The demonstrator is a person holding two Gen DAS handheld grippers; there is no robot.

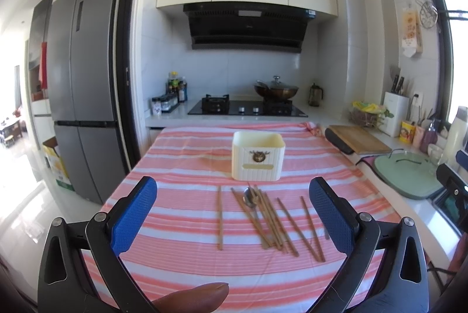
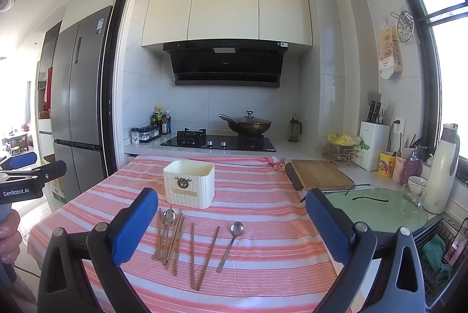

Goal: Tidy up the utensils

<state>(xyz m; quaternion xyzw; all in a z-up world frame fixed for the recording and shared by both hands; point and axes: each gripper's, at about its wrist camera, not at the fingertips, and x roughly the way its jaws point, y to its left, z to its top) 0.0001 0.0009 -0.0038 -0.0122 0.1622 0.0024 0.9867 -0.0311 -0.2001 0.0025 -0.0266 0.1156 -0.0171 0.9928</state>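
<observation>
A cream utensil holder (image 1: 258, 155) (image 2: 189, 184) stands upright on the pink striped cloth (image 1: 181, 269) (image 2: 263, 260). Just in front of it lie several wooden chopsticks (image 1: 270, 221) (image 2: 172, 240), some piled over a metal spoon (image 1: 250, 197) (image 2: 169, 217). A single chopstick (image 1: 219, 218) lies apart to the left. A second metal spoon (image 2: 231, 243) lies right of the chopsticks. My left gripper (image 1: 234, 213) is open and empty, held above the cloth before the chopsticks. My right gripper (image 2: 231, 222) is open and empty, nearer the second spoon.
A wooden cutting board (image 1: 358, 139) (image 2: 320, 174) and a green lidded dish (image 1: 409, 172) (image 2: 377, 207) sit on the counter to the right. A stove with a wok (image 1: 276, 91) (image 2: 248, 124) is behind the table. A fridge (image 1: 82, 79) stands left.
</observation>
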